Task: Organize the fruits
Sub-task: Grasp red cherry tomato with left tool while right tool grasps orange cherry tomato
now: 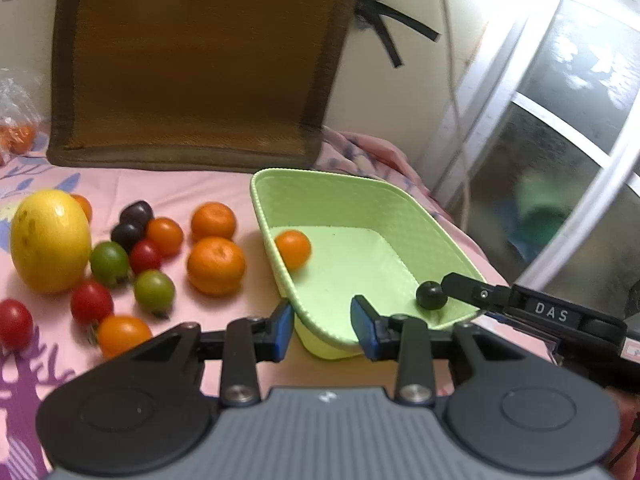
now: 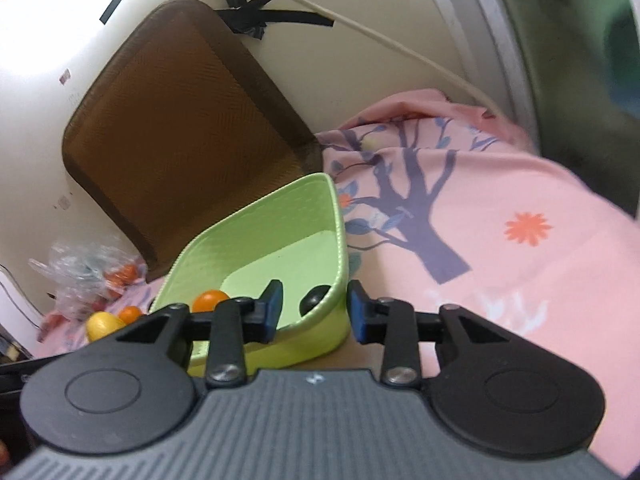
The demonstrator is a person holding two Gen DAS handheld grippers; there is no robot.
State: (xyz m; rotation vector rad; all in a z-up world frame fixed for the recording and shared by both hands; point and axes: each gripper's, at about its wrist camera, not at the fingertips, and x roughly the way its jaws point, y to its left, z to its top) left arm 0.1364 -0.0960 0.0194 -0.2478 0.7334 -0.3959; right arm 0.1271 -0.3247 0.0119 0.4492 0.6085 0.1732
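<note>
On the pink printed cloth [image 1: 180, 188], the green basket [image 1: 320, 174] is sitting just right of the loose fruit, and its near corner is disappearing behind the left gripper [image 1: 322, 326]. That gripper's jaws are standing apart astride this corner, one pad outside the wall and one inside; I cannot tell whether they are pressing on it. In the right wrist view the right gripper [image 2: 312, 314] is straddling the basket's [image 2: 256, 204] side wall with its fingers spread and pinching nothing. Fisheye bending is making the basket's long axis hard to judge.

An orange fruit [image 1: 293, 249] is lying against the basket's left wall, blurred. A dark round fruit [image 1: 431, 295] is resting in the near right corner, touching the one right fingertip that shows there. The yellow oval fruit [image 1: 50, 240] is standing on the cloth, its long axis leaning slightly left. A crinkled plastic bag [image 1: 16, 120] is being cut off at the left edge, its contents only an orange smear.
</note>
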